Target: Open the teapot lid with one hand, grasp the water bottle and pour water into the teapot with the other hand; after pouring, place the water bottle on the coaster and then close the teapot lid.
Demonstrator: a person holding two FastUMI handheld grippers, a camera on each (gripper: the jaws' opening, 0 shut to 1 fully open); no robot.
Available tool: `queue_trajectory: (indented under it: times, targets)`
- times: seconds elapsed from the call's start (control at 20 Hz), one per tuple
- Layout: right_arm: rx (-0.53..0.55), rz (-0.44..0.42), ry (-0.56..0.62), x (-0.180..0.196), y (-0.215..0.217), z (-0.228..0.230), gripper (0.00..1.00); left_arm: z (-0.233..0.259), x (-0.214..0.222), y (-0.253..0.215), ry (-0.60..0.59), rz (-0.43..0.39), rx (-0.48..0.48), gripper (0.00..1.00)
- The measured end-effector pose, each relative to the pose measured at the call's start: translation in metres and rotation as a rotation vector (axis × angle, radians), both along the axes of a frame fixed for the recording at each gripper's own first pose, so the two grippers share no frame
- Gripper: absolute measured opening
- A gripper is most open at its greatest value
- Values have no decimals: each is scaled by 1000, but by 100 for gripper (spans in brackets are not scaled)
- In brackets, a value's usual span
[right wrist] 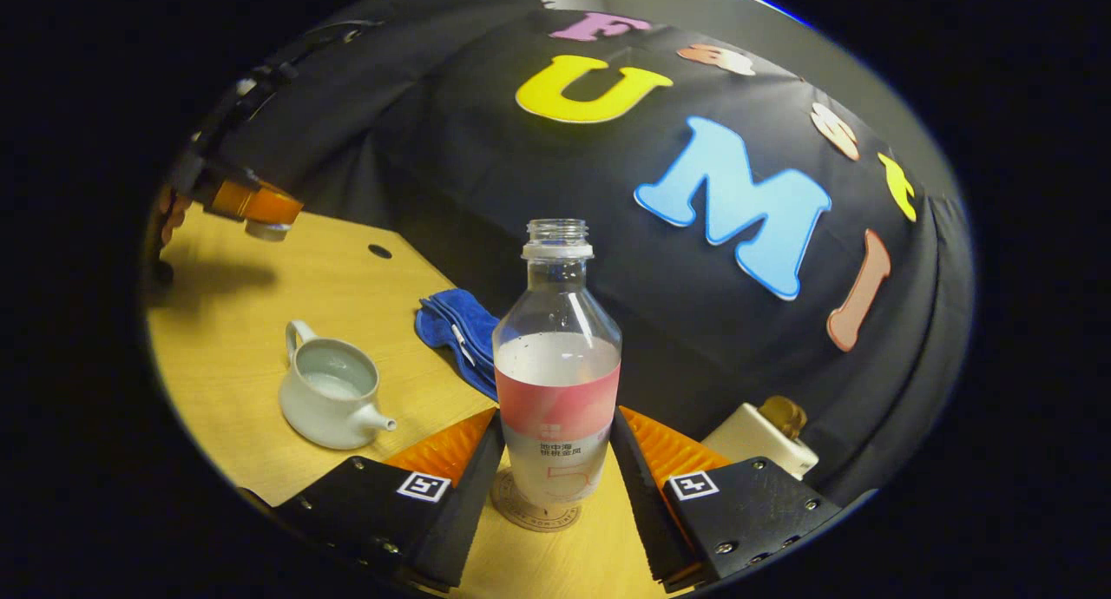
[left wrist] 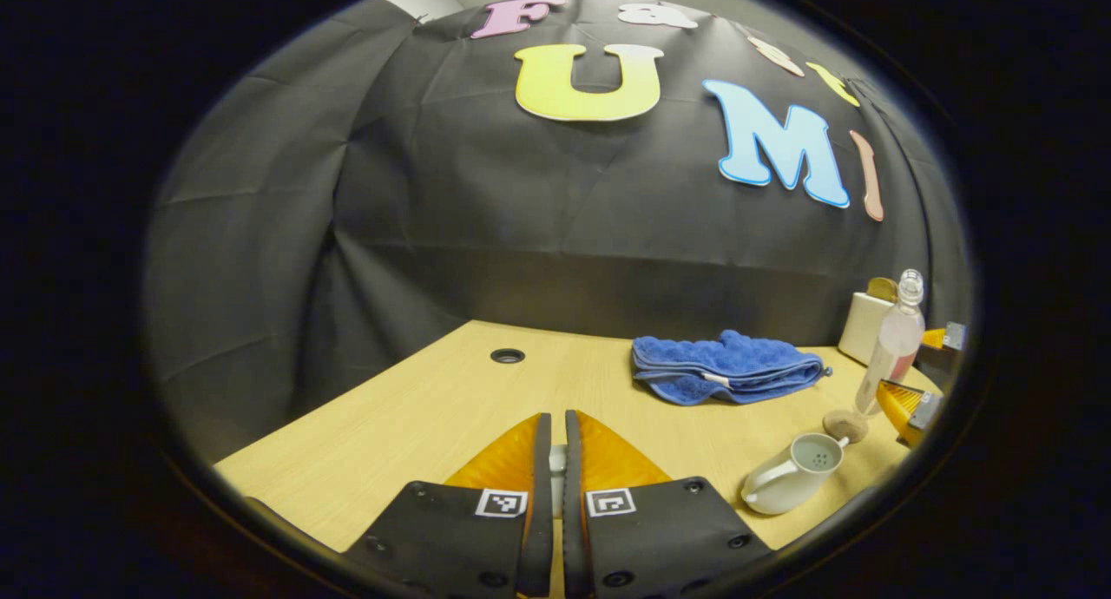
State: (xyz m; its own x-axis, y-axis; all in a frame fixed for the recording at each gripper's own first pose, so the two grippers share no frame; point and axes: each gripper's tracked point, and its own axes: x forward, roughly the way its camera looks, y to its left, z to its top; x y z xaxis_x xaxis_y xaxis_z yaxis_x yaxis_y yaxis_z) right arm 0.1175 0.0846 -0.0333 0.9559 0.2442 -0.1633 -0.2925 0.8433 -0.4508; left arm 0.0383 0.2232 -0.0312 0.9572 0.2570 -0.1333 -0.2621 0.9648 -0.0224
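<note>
Item: water bottle (right wrist: 556,365), uncapped and part full, standing upright on the coaster (right wrist: 534,508) between the fingers of the right hand-held gripper (right wrist: 555,460), whose jaws stand apart with a sliver of gap each side, so released or about to be. Judged step: bottle placed, lid next. Teapot (right wrist: 330,395) sits open, ahead and left of this gripper. Left hand-held gripper (left wrist: 555,460) is closed on a small pale piece, likely the lid (right wrist: 266,229), held above the tabletop (left wrist: 417,408). Advice: draw the right gripper straight back, clear of the bottle. Room: bare board left; blue towel (left wrist: 725,369) and white box (right wrist: 764,438) ahead near the wall.
</note>
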Motion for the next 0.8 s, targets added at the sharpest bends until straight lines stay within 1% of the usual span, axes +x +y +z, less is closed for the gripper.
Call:
queue_trajectory:
  times: [0.15,0.3,0.45,0.55,0.65,0.8]
  targets:
    - [169,-19,67,6,-7,-8,76,0,0,1,1,1,0,12]
    - [302,-51,118,12,-19,-15,76,-1,1,1,3,2,0,12]
    - [411,-84,167,22,-31,-23,76,-1,0,0,5,-1,0,11]
    - [443,-96,196,26,-35,-31,76,-1,0,0,6,0,2,12]
    - [449,-112,210,27,-37,-38,76,-1,1,1,6,1,3,12]
    - [458,-110,207,26,-39,-37,76,-2,1,-1,7,-1,2,12]
